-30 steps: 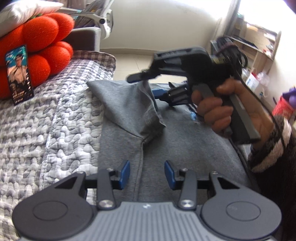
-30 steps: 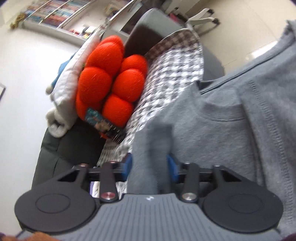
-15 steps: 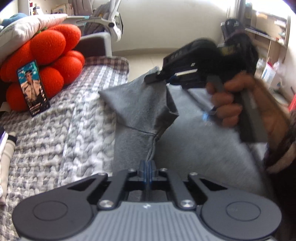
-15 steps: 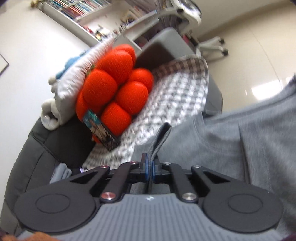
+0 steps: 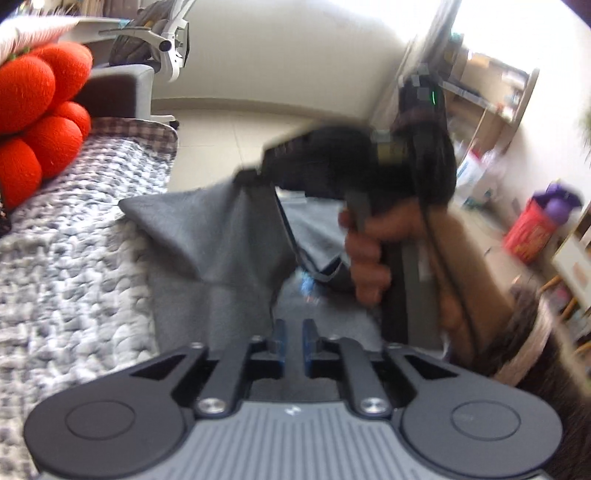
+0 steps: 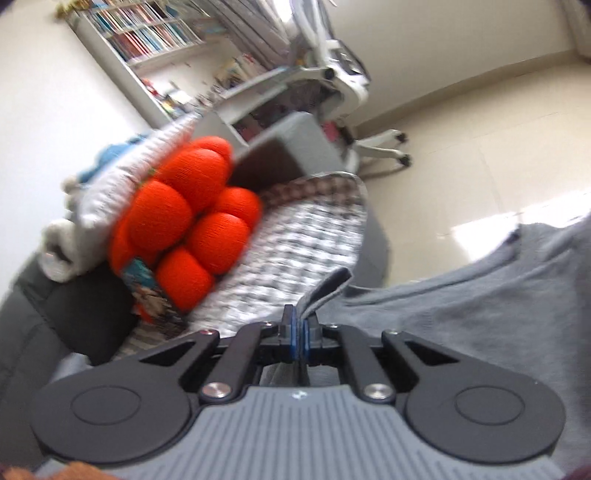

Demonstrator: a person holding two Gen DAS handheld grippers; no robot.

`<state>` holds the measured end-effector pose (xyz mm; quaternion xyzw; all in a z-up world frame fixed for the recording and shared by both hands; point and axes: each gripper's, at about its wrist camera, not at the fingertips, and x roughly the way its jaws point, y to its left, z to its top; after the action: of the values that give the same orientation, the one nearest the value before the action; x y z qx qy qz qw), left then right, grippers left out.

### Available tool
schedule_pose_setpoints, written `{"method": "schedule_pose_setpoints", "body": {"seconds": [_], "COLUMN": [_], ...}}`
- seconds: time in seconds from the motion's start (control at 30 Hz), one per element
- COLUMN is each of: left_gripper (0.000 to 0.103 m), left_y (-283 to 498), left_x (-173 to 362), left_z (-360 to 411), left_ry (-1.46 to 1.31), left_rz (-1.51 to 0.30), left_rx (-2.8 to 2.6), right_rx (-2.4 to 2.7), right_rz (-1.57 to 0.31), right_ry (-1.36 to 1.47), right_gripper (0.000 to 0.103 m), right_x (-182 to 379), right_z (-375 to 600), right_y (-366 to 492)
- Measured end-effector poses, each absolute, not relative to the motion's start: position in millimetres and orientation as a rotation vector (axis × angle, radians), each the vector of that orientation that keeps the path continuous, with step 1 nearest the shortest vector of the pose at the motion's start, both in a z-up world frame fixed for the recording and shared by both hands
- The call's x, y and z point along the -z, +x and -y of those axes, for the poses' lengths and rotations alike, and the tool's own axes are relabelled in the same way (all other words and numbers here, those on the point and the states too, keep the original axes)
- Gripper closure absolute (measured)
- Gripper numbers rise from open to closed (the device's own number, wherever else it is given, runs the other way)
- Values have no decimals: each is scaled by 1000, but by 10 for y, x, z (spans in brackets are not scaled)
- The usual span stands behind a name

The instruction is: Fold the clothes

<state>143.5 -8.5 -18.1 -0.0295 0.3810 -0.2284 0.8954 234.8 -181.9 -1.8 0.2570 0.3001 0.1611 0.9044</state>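
A grey sweatshirt (image 5: 221,240) lies on a sofa covered by a knitted blanket (image 5: 66,258). My right gripper (image 6: 300,332) is shut on a fold of the sweatshirt (image 6: 461,314), and a flap of the cloth sticks up past its pads. In the left wrist view that right gripper (image 5: 251,177), held by a hand (image 5: 369,258), lifts a corner of the cloth off the sofa. My left gripper (image 5: 294,339) hovers over the near part of the garment. Its jaws are opening, with a narrow gap between the blue pads and only cloth seen below them.
A red knotted cushion (image 5: 33,122) leans at the sofa's far left, also seen as the cushion (image 6: 192,221) in the right wrist view. A white office chair (image 6: 340,74) and bookshelves (image 6: 147,33) stand behind. A red container (image 5: 532,232) sits on the floor at right.
My right gripper shut on the sweatshirt's edge and raised it, rolling as it went. My left jaws closed fully, then parted a little while the left gripper rose.
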Motion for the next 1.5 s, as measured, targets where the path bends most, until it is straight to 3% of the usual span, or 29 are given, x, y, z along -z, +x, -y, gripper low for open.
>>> {"method": "schedule_pose_setpoints", "body": {"seconds": [0.03,0.07,0.37,0.67,0.77,0.8,0.83,1.07,1.17,1.23,1.3,1.37,1.47,1.5], "left_gripper": [71,69,68,67,71,92,99,99,88,61,48,45,53,86], "left_y": [1502,1575,2394,2752,2775,2774,2768,2687,2736,2794,2883,3020,3176,3200], "left_x": [177,180,546,754,778,783,789,848,798,756,722,730,786,809], "left_z": [45,3,-341,-435,-423,-409,-404,-454,-468,-493,-495,-466,-420,-407], "left_ry": [-79,-96,-300,-435,-456,-448,-444,-464,-454,-456,-454,-439,-443,-452], "left_rz": [-779,-770,-742,-694,-689,-685,-678,-632,-647,-640,-631,-650,-657,-657], "left_rx": [460,442,219,239,250,247,238,145,174,192,208,208,196,195], "right_rx": [-314,-295,-132,-133,-128,-131,-143,-184,-195,-203,-206,-211,-215,-219], "right_rz": [-629,-638,-663,-594,-617,-629,-635,-627,-641,-641,-636,-632,-618,-613], "right_ry": [522,514,418,358,322,328,344,450,468,474,497,530,558,551], "right_gripper": [97,97,97,97,97,97,97,97,97,96,94,92,92,92], "right_x": [37,55,167,-112,-8,55,115,322,383,381,372,374,361,353], "right_z": [1820,1820,1715,1631,1626,1644,1674,1874,1896,1903,1926,1968,2028,2034], "right_y": [2356,2359,2222,2023,2088,2107,2115,2106,2105,2100,2088,2083,2084,2085]}}
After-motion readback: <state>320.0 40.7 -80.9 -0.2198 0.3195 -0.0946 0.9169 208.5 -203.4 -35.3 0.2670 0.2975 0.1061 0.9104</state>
